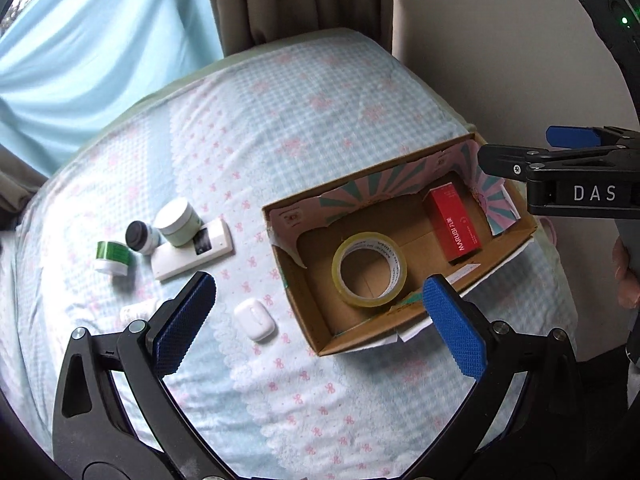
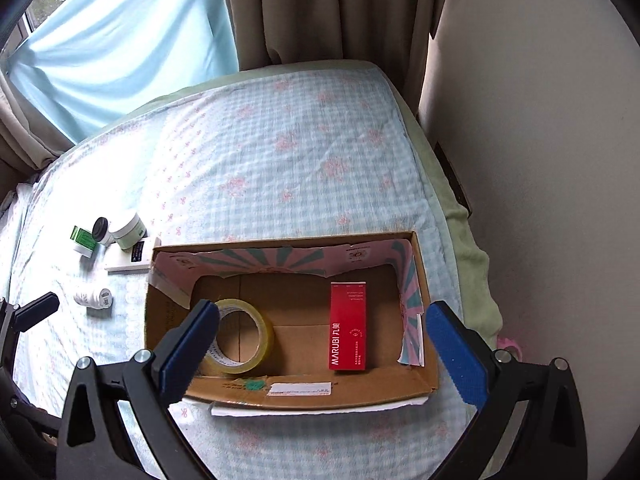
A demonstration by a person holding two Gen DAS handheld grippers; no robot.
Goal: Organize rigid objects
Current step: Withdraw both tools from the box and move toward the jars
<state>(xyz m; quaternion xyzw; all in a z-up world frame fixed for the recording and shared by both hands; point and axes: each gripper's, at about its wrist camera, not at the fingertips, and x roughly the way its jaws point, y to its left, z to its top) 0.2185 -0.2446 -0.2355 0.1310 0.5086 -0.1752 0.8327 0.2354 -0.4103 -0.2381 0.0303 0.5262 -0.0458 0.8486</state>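
An open cardboard box [image 1: 312, 320] [image 2: 360, 394] sits on the bed. It holds a yellow tape roll [image 1: 370, 274] [image 2: 256, 336] and a red carton [image 1: 452, 224] [image 2: 348, 326]. Left of the box lie a white earbud case [image 1: 255, 319], a white remote [image 1: 192, 254] [image 2: 132, 258], a pale green jar [image 1: 178, 218] [image 2: 128, 230], a black-lidded jar [image 1: 140, 237] [image 2: 101, 230], a green tin [image 1: 112, 256] [image 2: 83, 240] and a white bottle [image 1: 138, 312] [image 2: 94, 298]. My left gripper [image 1: 316, 320] is open and empty above the box's near left corner. My right gripper [image 2: 320, 356] is open and empty over the box; it shows at the right edge of the left wrist view [image 1: 560, 152].
The bed has a blue checked cover [image 1: 300, 120] [image 2: 280, 152] with pink bows. A wall [image 2: 520, 160] runs along the right side and curtains [image 2: 300, 12] hang at the far end. A pink item [image 2: 510, 346] lies by the bed's right edge.
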